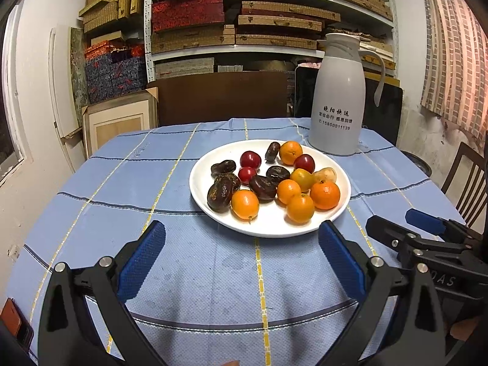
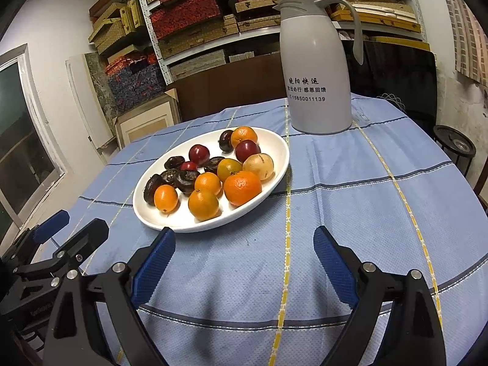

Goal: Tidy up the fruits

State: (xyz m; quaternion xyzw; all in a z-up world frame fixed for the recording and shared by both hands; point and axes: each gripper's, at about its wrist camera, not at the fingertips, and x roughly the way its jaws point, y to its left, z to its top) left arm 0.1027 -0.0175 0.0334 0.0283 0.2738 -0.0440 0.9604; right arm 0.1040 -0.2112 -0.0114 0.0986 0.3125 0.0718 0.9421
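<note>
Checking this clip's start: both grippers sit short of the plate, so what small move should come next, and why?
Probably ease the right gripper forward toward the nearest orange. Both it and the left gripper are open and empty, and all the fruit still lies mixed on the white plate.

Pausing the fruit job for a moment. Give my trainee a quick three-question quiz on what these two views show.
1. True or false: the left gripper holds a fruit.
2. Where does the jug stand? A) on the plate B) behind the plate C) on the floor
3. What carries all the fruit?

Key:
1. False; it and the right gripper are open and empty.
2. B, on the tablecloth.
3. The white plate.
</note>
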